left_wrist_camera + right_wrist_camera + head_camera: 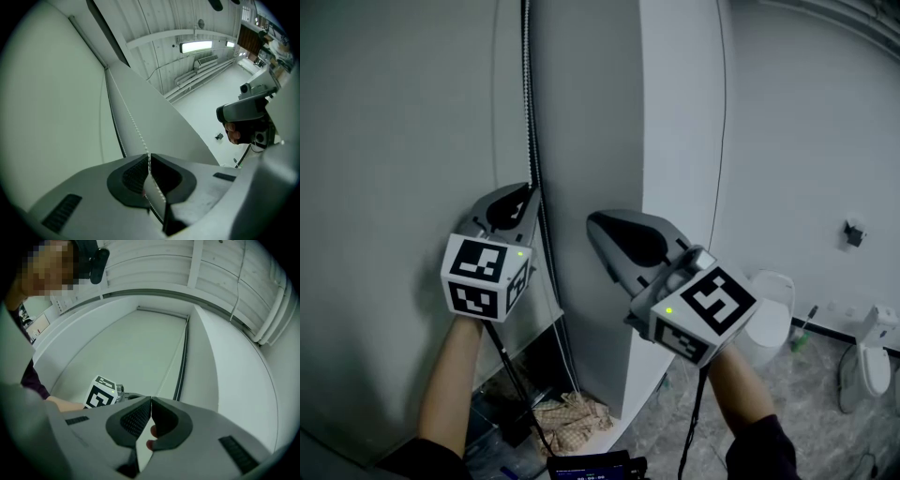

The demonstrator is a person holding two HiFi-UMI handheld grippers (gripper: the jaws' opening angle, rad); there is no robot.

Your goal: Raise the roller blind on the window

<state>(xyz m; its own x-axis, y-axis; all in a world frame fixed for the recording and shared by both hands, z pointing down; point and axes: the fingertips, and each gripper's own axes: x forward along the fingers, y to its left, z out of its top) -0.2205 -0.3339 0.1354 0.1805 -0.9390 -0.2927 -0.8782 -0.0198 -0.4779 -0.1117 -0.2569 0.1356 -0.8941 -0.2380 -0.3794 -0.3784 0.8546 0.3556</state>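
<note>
Hanging down the right edge of the roller blind (394, 141), the bead chain (528, 94) runs straight into the left gripper (525, 192). In the left gripper view the jaws of this gripper (149, 159) are pressed together on the chain (129, 115), which enters at their tips and passes back between the ribbed pads. The blind's pale grey-green fabric (47, 117) fills the window recess beside it.

The right gripper (595, 225) is held just right of the left one, level with it and apart from the chain, in front of the white wall pier (675, 141) that bounds the recess. Its own view shows its jaws (151, 401) closed tip to tip with nothing between them; the person's fingertips show behind the pads. That view also takes in the blind (131, 348), drawn down from the top of the recess, and the marker cube (101, 395) of the left gripper.

Below, a crumpled cloth (567, 412) lies on the floor (787, 394) at the foot of the pier, and two white toilets (769, 309) stand farther right by the wall.
</note>
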